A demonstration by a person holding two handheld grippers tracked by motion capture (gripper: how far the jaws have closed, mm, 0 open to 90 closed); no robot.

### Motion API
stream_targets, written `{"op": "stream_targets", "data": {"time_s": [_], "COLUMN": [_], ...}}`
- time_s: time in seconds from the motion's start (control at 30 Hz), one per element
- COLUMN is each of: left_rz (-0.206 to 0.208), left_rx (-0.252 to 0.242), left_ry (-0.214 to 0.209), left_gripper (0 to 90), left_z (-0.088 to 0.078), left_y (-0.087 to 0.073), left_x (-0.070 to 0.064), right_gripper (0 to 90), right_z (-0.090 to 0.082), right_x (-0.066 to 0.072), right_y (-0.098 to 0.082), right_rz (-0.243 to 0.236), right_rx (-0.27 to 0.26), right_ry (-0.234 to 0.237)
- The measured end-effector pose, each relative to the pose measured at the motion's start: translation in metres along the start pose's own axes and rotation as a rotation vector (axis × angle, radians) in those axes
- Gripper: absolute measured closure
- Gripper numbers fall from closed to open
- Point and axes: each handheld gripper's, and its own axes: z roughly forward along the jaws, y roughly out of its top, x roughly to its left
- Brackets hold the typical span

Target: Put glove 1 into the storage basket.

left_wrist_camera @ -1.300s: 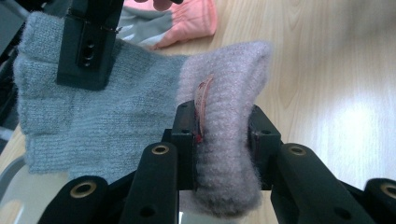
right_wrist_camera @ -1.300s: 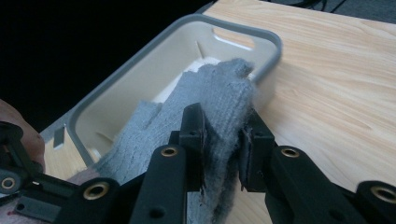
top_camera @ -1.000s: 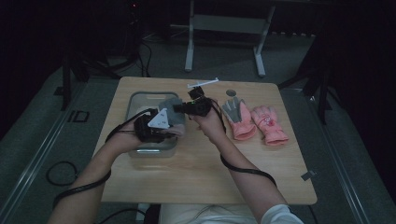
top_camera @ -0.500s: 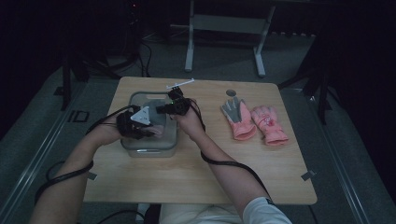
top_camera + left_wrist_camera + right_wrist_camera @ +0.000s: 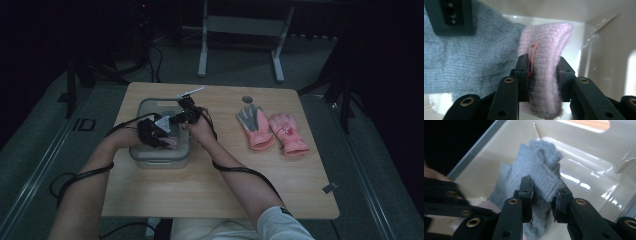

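We can read the letters "ID" in white on the dark floor (image 5: 84, 124), just left of the light wooden table (image 5: 210, 190). A small tag (image 5: 533, 53) on the pink knitted glove cuff (image 5: 549, 65) bears red marks we cannot read.

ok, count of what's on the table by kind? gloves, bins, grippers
Gloves: 3. Two lie on the table, a grey-and-pink glove and a pink glove; a third glove, grey with a pink cuff, is held in the bin.
Bins: 1, the clear bin.
Grippers: 2, the left gripper on the cuff, the right gripper on the grey part.
Total: 6.
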Motion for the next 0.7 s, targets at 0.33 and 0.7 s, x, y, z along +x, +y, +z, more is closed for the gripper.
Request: {"op": "stream_targets", "data": {"time_s": [0.33,0.7], "left_rz": [-0.001,-0.107], "left_rx": [0.072,0.068], "left_ry": [-0.021,0.049], "left_gripper": [66.4,42.8], "left_z": [0.014,0.000], "left_y": [0.005,0.007], "left_x": [0.002,-0.005], "right_gripper": [65.1,57.3], "right_z": [-0.030,-0.073], "right_x": [-0.017,-0.026], "right_y": [-0.010,-0.027], "right_rz": [0.024,-0.029], "right_rx": [-0.063,-0.113], "right_ry": [0.012,0.038]}}
